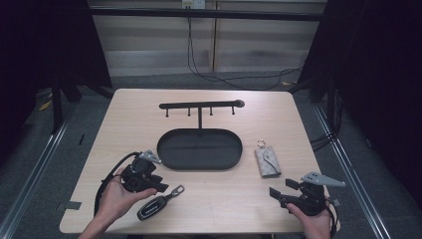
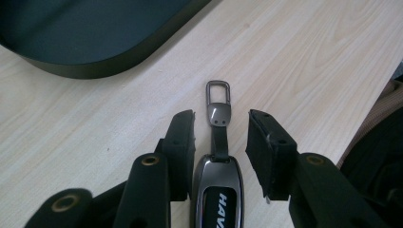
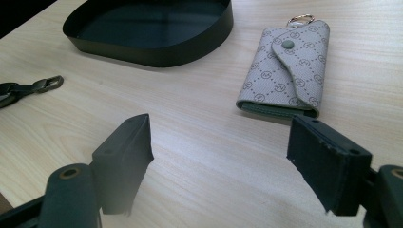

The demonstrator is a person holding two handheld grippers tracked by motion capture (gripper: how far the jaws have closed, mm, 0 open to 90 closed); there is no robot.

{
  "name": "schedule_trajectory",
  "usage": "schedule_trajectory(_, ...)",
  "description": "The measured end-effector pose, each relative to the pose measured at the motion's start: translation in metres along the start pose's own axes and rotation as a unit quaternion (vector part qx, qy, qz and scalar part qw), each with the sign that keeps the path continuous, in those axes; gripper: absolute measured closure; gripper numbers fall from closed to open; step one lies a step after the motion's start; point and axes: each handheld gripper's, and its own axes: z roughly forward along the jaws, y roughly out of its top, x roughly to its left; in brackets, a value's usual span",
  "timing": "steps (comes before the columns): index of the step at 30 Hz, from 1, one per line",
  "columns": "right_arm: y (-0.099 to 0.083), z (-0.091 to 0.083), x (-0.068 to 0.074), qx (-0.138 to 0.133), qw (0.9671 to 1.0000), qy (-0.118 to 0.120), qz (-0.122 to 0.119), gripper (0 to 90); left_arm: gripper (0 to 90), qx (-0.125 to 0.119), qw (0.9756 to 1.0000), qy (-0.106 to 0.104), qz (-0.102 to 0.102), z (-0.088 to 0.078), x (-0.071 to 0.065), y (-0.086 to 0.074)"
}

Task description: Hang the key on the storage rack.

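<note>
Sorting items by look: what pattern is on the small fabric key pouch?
Grey-beige fabric key pouch with a repeating dotted-diamond monogram; clearest in the right gripper view.

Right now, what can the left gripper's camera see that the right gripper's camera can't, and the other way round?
Left gripper view alone: the dark metal car key fob's body, lying between the left gripper's open jaws.

Right gripper view alone: the grey patterned fabric key pouch, closed by a snap, ahead of the open right gripper.

Both: the black oval metal tray, the pale wooden table, and the fob's strap with its metal clip.

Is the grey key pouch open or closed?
Closed. The key pouch lies flat, with its flap folded over and its snap button fastened.
</note>
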Motion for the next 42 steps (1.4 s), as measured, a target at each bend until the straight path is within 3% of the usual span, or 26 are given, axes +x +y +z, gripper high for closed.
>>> schedule_trajectory(5, 0.0, 0.002, 0.0, 0.01, 0.9999, 0.005, -0.002, 22.7, 61.6, 0.023, 0.9996, -0.006, -0.015, 0.005, 0.007, 0.007)
schedule_trajectory(9, 0.0, 0.003, 0.0, 0.013, 0.9999, 0.005, -0.001, 22.7, 60.1, 0.043, 0.999, -0.01, -0.011, 0.011, 0.005, 0.012)
schedule_trajectory(13, 0.0, 0.004, -0.001, 0.014, 0.9999, 0.006, -0.001, 22.6, 60.6, 0.066, 0.9978, 0.008, -0.001, 0.023, 0.0, 0.018)
schedule_trajectory(17, 0.0, 0.004, -0.001, 0.015, 0.9999, 0.006, -0.002, 22.7, 61.8, 0.08, 0.9967, 0.012, 0.007, 0.028, -0.001, 0.021)
schedule_trajectory(23, 0.0, 0.004, -0.001, 0.016, 0.9998, 0.008, 0.0, 22.3, 62.5, 0.114, 0.9933, -0.003, 0.015, 0.043, 0.0, 0.028)
schedule_trajectory(28, -0.001, 0.004, -0.001, 0.015, 0.9999, 0.007, 0.001, 22.0, 63.8, 0.125, 0.992, -0.008, 0.01, 0.049, 0.0, 0.03)
schedule_trajectory(37, -0.001, 0.004, -0.001, 0.016, 0.9999, 0.006, -0.001, 21.9, 67.0, 0.153, 0.9878, -0.008, 0.029, 0.063, -0.002, 0.033)
schedule_trajectory(38, -0.001, 0.004, -0.001, 0.018, 0.9998, 0.006, 0.0, 21.8, 67.1, 0.16, 0.9865, -0.008, 0.036, 0.066, -0.004, 0.034)
schedule_trajectory(42, -0.001, 0.005, -0.001, 0.018, 0.9998, 0.006, 0.0, 21.8, 67.7, 0.16, 0.9864, -0.006, 0.037, 0.069, -0.007, 0.035)
